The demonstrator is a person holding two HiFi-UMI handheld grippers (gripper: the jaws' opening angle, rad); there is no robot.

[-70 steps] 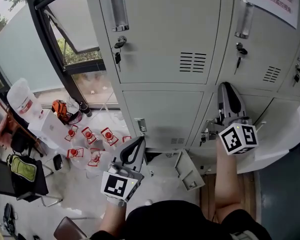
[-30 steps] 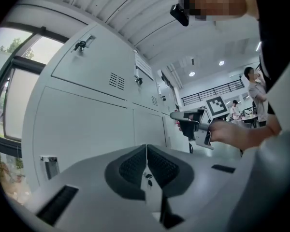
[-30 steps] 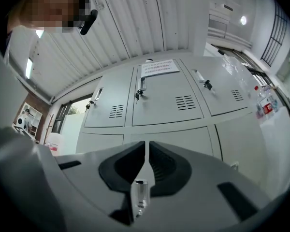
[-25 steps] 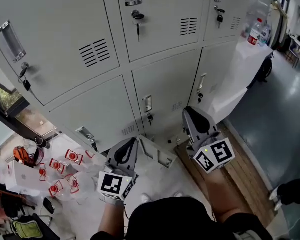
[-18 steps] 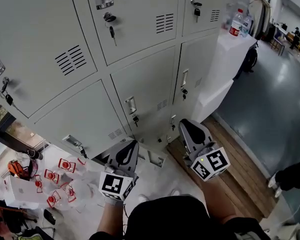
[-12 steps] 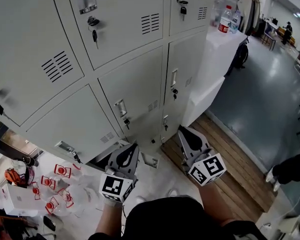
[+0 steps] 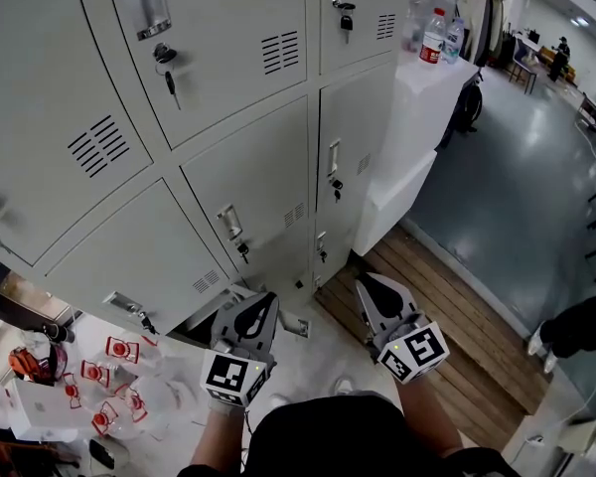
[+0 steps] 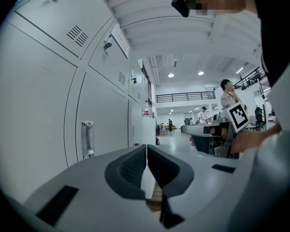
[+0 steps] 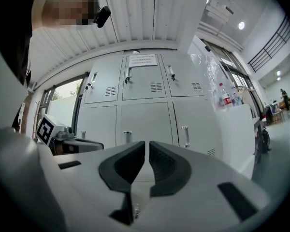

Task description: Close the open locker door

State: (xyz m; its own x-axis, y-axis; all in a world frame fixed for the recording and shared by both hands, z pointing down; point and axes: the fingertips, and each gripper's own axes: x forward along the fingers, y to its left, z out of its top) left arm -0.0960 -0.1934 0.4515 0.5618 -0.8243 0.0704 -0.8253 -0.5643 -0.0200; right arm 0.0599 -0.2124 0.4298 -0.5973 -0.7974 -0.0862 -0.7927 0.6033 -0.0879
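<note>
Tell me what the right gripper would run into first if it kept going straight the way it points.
Most likely the closed locker door in the lower row, dead ahead of the right gripper. Its view shows nothing standing between them, though depth is hard to judge.

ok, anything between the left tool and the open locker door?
Nothing visible. In the head view the left tool, shut and empty, overlaps the open locker door at the bottom row, and no object shows between them. The tool covers part of the door, so that part can't be checked.
</note>
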